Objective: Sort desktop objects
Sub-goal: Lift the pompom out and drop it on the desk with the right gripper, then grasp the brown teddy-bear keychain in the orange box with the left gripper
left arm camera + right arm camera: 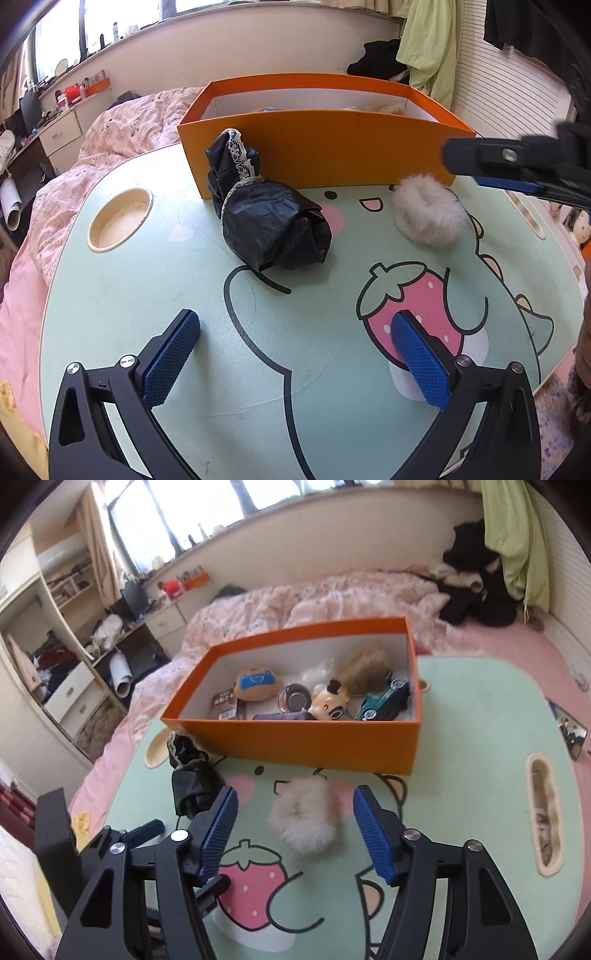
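An orange box [306, 740] stands at the back of a mint-green cartoon table [461, 812]; it holds several toys, among them a teal toy car [386, 701] and a small plush [256, 685]. A white fluffy scrunchie [304, 816] lies in front of the box, also in the left wrist view [428, 212]. A black crumpled cloth with lace trim [266, 206] lies left of it, against the box [332, 151]. My right gripper [295, 805] is open, hovering above the scrunchie. My left gripper [295, 328] is open and empty, over the table's front.
A round cup recess [120, 219] sits at the table's left, a slot [546, 812] at its right. A pink quilted bed [351, 594] surrounds the table. Shelves and drawers [66, 653] stand at the far left.
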{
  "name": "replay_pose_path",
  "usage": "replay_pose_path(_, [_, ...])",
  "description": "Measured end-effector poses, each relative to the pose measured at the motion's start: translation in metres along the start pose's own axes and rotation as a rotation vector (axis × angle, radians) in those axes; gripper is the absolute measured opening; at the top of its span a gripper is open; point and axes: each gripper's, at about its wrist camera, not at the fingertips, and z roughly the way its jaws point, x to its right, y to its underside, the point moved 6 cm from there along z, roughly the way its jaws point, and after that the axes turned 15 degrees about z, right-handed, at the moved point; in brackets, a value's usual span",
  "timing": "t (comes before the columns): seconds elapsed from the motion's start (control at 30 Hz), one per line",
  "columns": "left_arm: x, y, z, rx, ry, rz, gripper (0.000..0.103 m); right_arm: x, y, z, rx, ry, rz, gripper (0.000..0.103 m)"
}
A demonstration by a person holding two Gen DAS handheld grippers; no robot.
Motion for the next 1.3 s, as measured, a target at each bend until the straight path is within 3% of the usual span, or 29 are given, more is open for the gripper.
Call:
replay_pose_path(0.27, [0.000, 0.000, 0.000, 0.000, -0.001, 0.001, 0.103, 0.027, 0.053, 0.006, 0.001, 0.172, -0.145, 0.074])
replay_pose_path(0.37, [-0.001, 0.001, 0.000, -0.002, -0.008, -0.003, 0.103, 0.024, 0.057, 0.013, -0.004, 0.238, -0.205, 0.089])
replay_pose_path(0.4, [-0.003, 0.002, 0.001, -0.003, -0.008, -0.011, 0.103, 0.026, 0.056, 0.016, -0.010, 0.245, -0.199, 0.102])
replay_pose_path(0.43, [-0.005, 0.002, 0.001, -0.003, -0.010, -0.012, 0.103, 0.030, 0.054, 0.018, -0.009, 0.252, -0.187, 0.103])
replay_pose_path(0.8, [-0.010, 0.005, -0.002, -0.008, -0.017, -0.026, 0.103, 0.038, 0.051, 0.016, -0.004, 0.255, -0.175, 0.103])
replay_pose_path(0.9, [-0.022, 0.001, -0.018, 0.056, 0.018, -0.082, 0.103, 0.037, 0.051, 0.017, -0.004, 0.255, -0.175, 0.103])
replay_pose_path(1.1, [-0.049, -0.053, -0.059, 0.168, -0.013, -0.056, 0.102, 0.038, 0.051, 0.017, -0.004, 0.254, -0.175, 0.103])
replay_pose_path(1.2, [-0.060, -0.097, -0.057, 0.164, 0.009, -0.035, 0.090, 0.037, 0.052, 0.017, -0.004, 0.254, -0.175, 0.103])
replay_pose_path(1.3, [-0.061, -0.137, -0.030, 0.092, 0.057, 0.005, 0.083, 0.038, 0.052, 0.017, -0.003, 0.254, -0.175, 0.103])
